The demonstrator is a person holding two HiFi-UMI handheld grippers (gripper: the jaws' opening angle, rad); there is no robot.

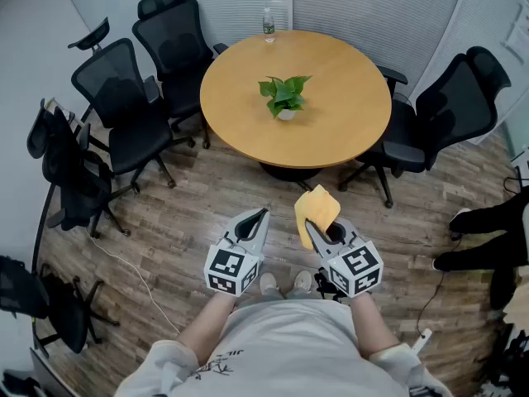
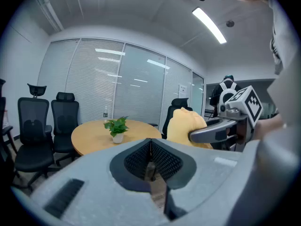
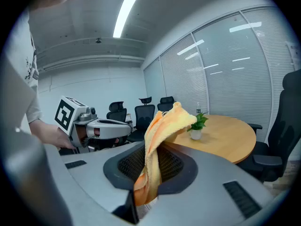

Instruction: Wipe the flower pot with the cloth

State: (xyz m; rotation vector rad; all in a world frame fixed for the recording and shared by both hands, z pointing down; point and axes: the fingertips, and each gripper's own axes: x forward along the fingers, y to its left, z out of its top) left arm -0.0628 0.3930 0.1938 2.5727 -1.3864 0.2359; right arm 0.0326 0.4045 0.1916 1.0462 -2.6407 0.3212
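A small white flower pot (image 1: 286, 113) with a green plant stands near the middle of the round wooden table (image 1: 347, 131); it also shows as the pot (image 2: 117, 138) in the left gripper view and the pot (image 3: 196, 133) in the right gripper view. My right gripper (image 1: 312, 230) is shut on a yellow-orange cloth (image 1: 316, 212), which stands up from the jaws as the cloth (image 3: 157, 145). My left gripper (image 1: 261, 215) is shut with nothing in it. Both grippers hover over the floor, well short of the table.
Black office chairs (image 1: 124, 114) stand at the table's left and one chair (image 1: 450, 114) at its right. A clear water bottle (image 1: 269, 25) stands on the table's far edge. A white cable (image 1: 132, 267) lies on the wooden floor at left.
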